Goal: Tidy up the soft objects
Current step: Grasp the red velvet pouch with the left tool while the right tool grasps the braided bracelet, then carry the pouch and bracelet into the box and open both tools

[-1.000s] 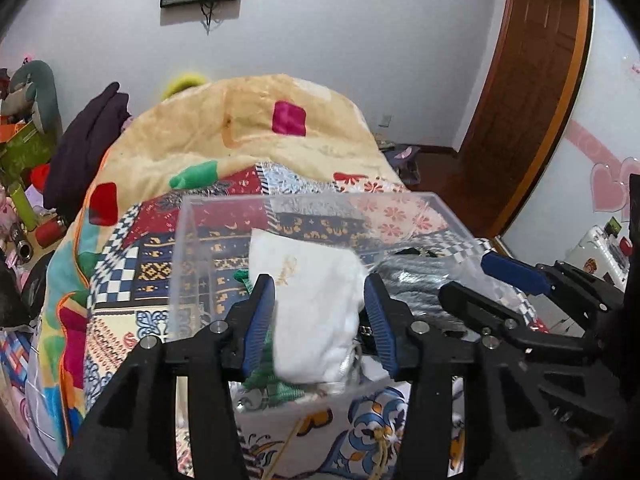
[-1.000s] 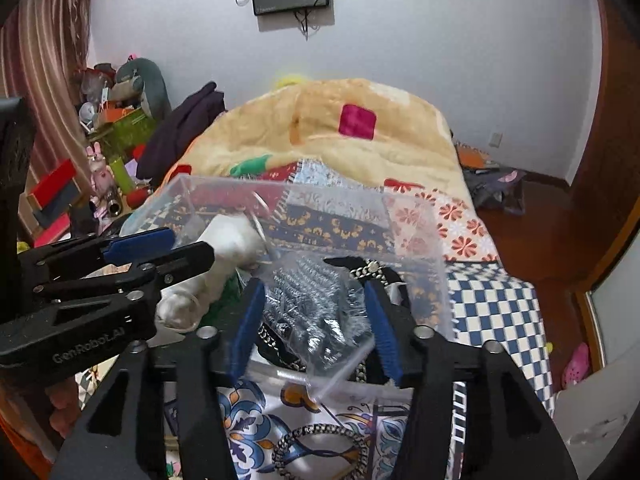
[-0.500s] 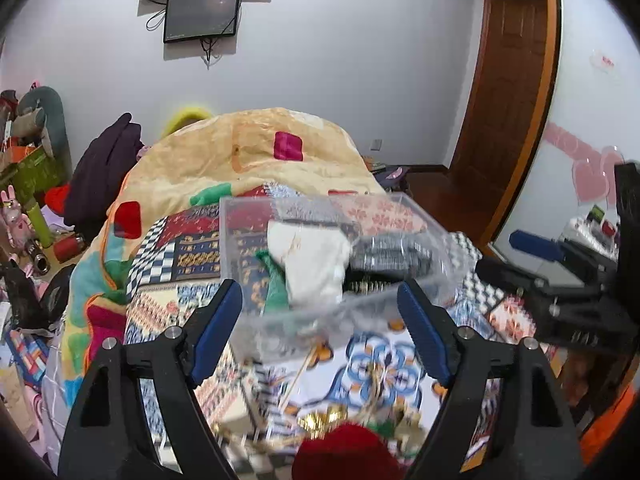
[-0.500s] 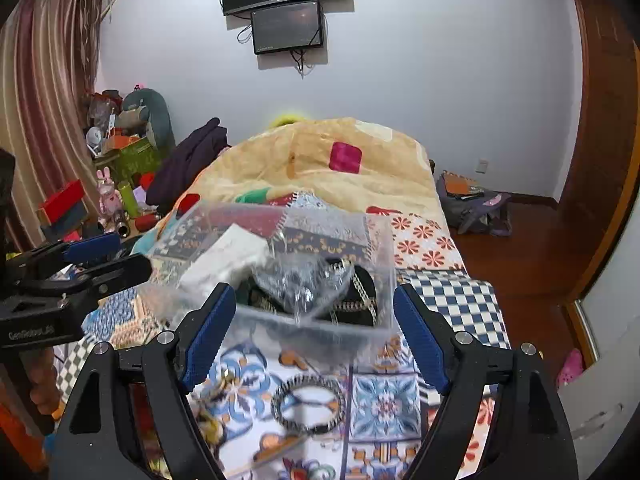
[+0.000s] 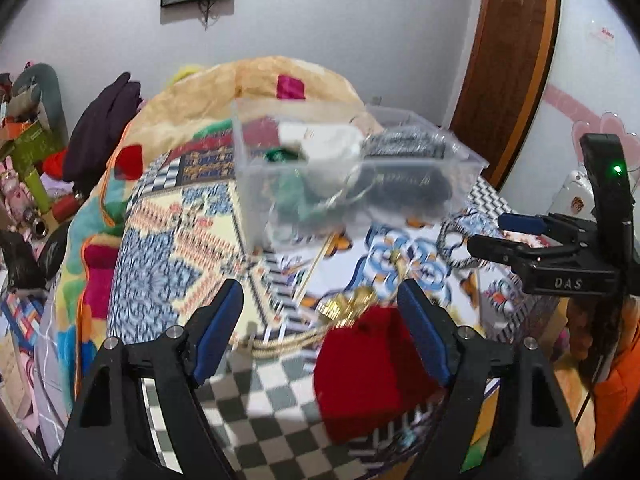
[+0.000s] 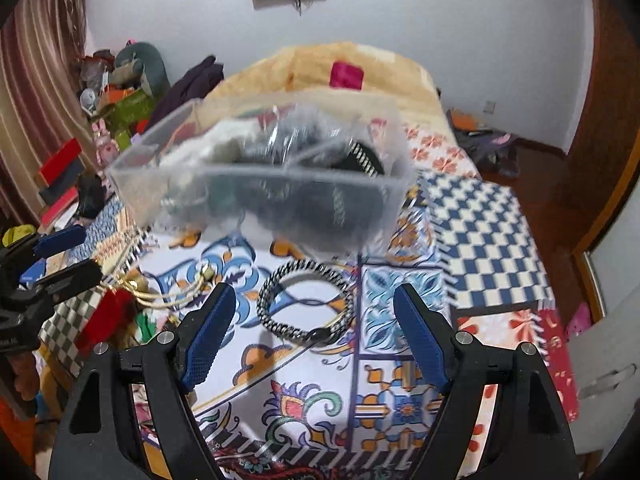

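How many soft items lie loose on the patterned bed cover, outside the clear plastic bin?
2: a red fabric pouch between the left gripper's fingers, and a black-and-white braided loop ahead of the right gripper. Others may be hidden.

The bin sits on the bed; a bracelet lies before it, a pouch further left.

Clear bin on the bed holds white cloth.
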`<action>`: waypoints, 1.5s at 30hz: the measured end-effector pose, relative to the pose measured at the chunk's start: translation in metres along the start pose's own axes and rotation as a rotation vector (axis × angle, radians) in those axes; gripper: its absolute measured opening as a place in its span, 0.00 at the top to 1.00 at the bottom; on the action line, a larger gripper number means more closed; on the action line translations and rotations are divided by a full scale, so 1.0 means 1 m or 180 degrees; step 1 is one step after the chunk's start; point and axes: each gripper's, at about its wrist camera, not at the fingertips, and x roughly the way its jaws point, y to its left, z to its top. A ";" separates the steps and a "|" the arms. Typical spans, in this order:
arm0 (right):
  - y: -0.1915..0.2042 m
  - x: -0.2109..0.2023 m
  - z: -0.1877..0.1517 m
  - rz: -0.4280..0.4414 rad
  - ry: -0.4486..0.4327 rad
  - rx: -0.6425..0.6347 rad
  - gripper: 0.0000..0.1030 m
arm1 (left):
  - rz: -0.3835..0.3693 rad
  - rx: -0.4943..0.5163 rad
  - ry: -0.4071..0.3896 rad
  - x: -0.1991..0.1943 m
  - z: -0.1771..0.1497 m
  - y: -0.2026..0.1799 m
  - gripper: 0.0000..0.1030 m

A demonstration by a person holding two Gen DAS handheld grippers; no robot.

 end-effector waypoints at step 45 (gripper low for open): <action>0.008 -0.062 0.029 0.0125 -0.0723 0.0042 0.89 | -0.0078 -0.0153 -0.0684 -0.045 0.062 -0.006 0.89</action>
